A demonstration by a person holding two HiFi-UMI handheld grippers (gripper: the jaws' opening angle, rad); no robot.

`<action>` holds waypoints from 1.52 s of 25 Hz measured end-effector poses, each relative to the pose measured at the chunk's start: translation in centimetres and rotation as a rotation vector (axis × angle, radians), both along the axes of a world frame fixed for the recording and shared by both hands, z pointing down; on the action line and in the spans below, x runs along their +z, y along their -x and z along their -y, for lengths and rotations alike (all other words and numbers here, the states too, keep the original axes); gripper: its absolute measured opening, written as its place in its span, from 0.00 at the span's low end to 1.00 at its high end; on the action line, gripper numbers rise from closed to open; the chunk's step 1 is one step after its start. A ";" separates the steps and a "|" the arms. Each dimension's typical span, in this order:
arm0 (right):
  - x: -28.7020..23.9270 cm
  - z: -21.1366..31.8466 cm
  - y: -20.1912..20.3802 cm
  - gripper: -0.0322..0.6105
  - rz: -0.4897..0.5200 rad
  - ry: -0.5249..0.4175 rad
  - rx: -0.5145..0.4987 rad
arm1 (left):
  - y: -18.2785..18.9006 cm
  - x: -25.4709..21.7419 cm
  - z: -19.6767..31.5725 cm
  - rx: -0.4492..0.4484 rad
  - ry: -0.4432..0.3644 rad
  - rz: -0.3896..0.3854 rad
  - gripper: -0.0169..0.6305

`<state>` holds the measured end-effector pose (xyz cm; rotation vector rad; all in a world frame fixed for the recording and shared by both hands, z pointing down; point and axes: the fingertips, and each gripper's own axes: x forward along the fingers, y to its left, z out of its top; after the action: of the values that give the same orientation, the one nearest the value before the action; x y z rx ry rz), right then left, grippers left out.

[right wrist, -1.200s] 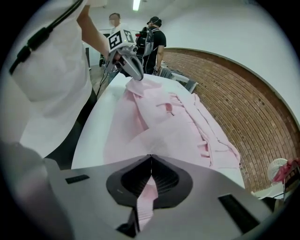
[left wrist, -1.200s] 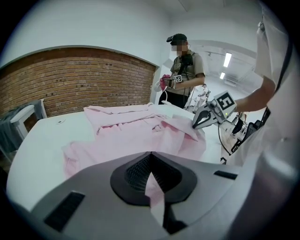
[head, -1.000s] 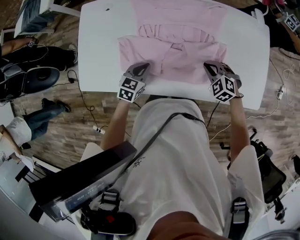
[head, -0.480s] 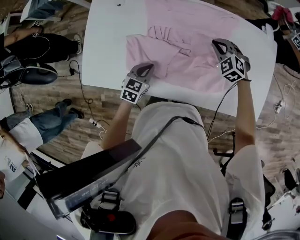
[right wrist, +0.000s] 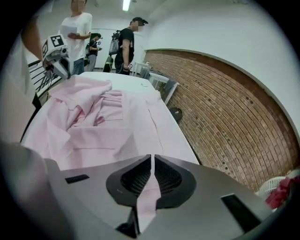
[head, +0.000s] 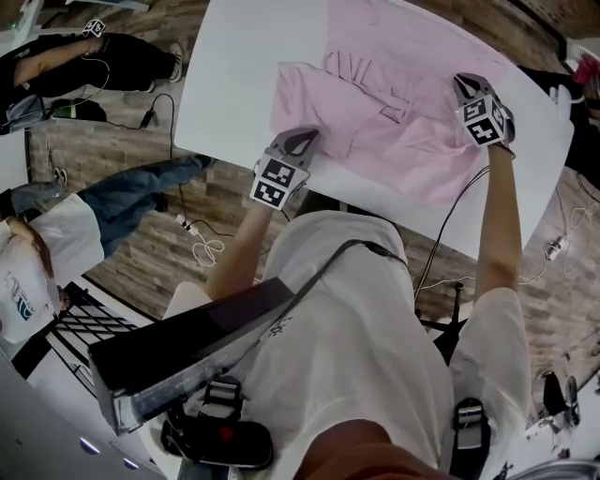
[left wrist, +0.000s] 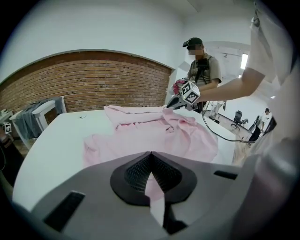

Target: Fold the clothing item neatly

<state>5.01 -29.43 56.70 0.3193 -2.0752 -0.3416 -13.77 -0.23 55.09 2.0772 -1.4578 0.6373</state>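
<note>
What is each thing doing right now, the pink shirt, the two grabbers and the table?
pink shirt: rumpled, partly folded over itself, lying on the table.
left gripper: shut, pinching the shirt's near edge.
right gripper: shut, pinching a strip of the shirt.
table: white, partly covered by the shirt.

Even, bright overhead light; a ceiling lamp (right wrist: 126, 4) glares far off. Gripper views bulge, with dark vignetted corners and soft foregrounds.
</note>
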 end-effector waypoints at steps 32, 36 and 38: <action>-2.6 -32.5 23.2 0.32 0.239 0.338 -0.308 | 6.7 -0.1 -4.7 -0.228 -0.005 0.007 0.03; -1.6 -32.1 23.3 0.32 0.205 0.318 -0.286 | 6.9 0.2 -4.4 -0.217 -0.001 0.006 0.03; -2.0 -31.7 23.3 0.31 0.217 0.316 -0.273 | 7.0 0.1 -4.2 -0.206 -0.006 0.011 0.03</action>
<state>-18.32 2.29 54.66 -0.1241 -2.3501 -0.1396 -20.81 4.01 55.23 1.8979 -1.6549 0.5635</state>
